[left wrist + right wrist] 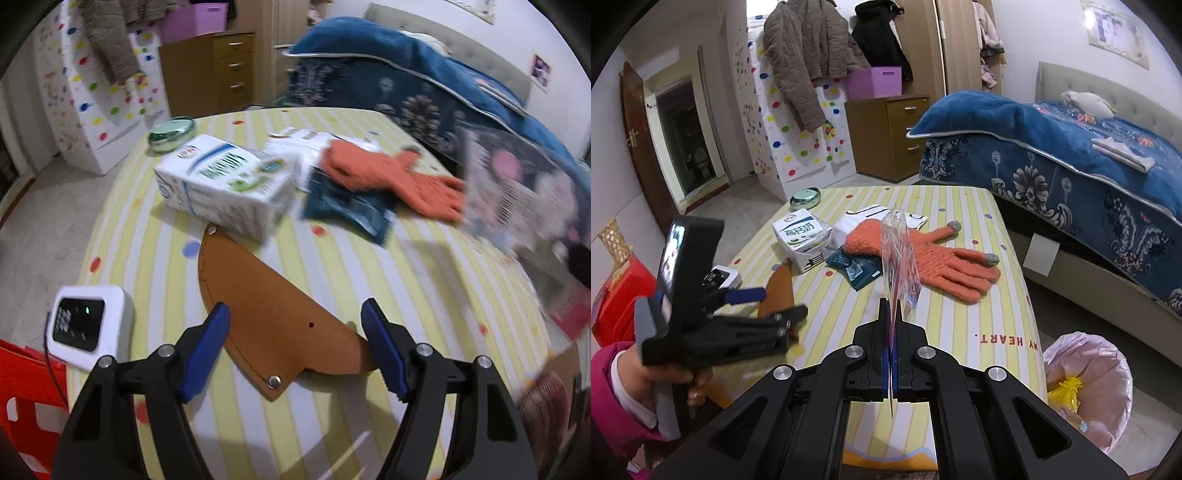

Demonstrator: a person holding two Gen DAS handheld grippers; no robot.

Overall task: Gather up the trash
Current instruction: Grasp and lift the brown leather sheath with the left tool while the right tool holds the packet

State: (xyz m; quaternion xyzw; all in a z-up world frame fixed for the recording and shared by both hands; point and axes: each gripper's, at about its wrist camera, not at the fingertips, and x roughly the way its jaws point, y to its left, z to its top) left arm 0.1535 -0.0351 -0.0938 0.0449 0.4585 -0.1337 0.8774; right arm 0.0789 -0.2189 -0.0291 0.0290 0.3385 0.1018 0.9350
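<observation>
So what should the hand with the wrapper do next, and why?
Probably swing the right gripper over to the pink-lined bin and let go. It is shut on the clear wrapper above the table, and the bin stands beside it.

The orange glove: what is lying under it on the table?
The orange glove lies over a white printed packet and the edge of a dark blue wrapper. Whatever else it covers cannot be seen.
</observation>
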